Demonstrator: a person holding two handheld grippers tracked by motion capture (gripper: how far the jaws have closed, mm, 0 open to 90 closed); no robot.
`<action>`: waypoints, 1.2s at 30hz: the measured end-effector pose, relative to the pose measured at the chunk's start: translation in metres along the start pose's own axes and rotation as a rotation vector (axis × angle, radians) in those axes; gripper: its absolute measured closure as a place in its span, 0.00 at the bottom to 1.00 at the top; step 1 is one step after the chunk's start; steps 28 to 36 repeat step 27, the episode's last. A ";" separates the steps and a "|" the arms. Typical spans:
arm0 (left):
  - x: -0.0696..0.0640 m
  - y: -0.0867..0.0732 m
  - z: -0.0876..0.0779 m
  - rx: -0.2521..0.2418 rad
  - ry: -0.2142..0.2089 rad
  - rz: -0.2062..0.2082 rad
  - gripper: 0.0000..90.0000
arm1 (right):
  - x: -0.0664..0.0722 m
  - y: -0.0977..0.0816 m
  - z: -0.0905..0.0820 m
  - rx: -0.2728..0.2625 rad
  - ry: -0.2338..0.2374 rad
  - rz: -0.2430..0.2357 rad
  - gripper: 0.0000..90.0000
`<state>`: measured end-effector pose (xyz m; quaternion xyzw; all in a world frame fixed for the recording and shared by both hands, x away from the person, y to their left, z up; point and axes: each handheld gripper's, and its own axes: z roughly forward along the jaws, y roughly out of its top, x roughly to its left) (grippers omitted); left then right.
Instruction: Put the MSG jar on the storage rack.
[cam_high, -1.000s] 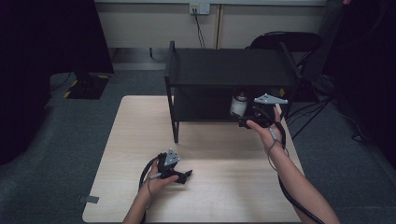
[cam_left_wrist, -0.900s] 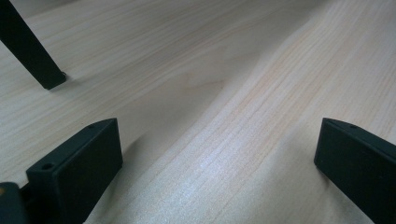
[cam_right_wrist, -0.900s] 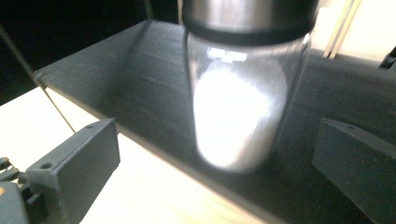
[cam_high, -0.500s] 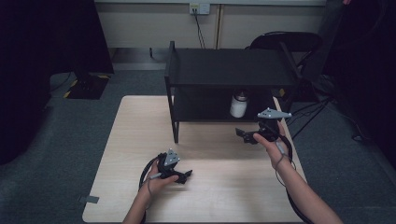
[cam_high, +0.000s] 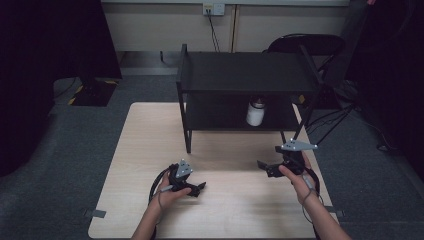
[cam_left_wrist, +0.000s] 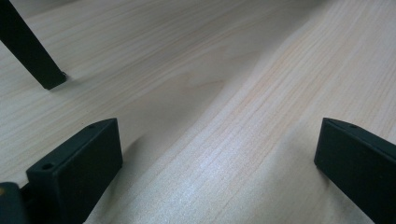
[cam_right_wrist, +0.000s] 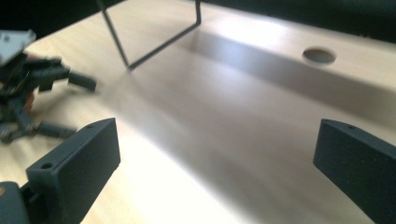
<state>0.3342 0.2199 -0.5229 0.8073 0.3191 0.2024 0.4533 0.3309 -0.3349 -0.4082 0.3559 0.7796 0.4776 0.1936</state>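
Both grippers, left (cam_high: 192, 187) and right (cam_high: 267, 169), have fingers wide open holding nothing, and the jar (cam_high: 255, 114) sits on the shelf's (cam_high: 240, 75) lower level, looks upright I think, so I could clip the frame reaching in and tip it.

Overhead forward-down; two low table (cam_high: 150, 150) close-ups.

White bottle (cam_high: 254, 114) with dark cap, upright, on black shelf's (cam_high: 240, 90) lower tier, right of centre
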 end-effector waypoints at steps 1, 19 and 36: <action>0.000 0.000 0.000 0.000 0.000 0.000 0.00 | 0.001 -0.005 -0.001 0.005 0.003 -0.004 0.00; 0.000 0.000 0.000 0.000 0.000 0.000 0.00 | 0.004 -0.065 -0.009 0.038 0.033 0.006 0.00; 0.000 0.000 0.000 0.000 0.000 0.000 0.00 | 0.002 -0.079 -0.009 0.038 0.029 0.018 0.00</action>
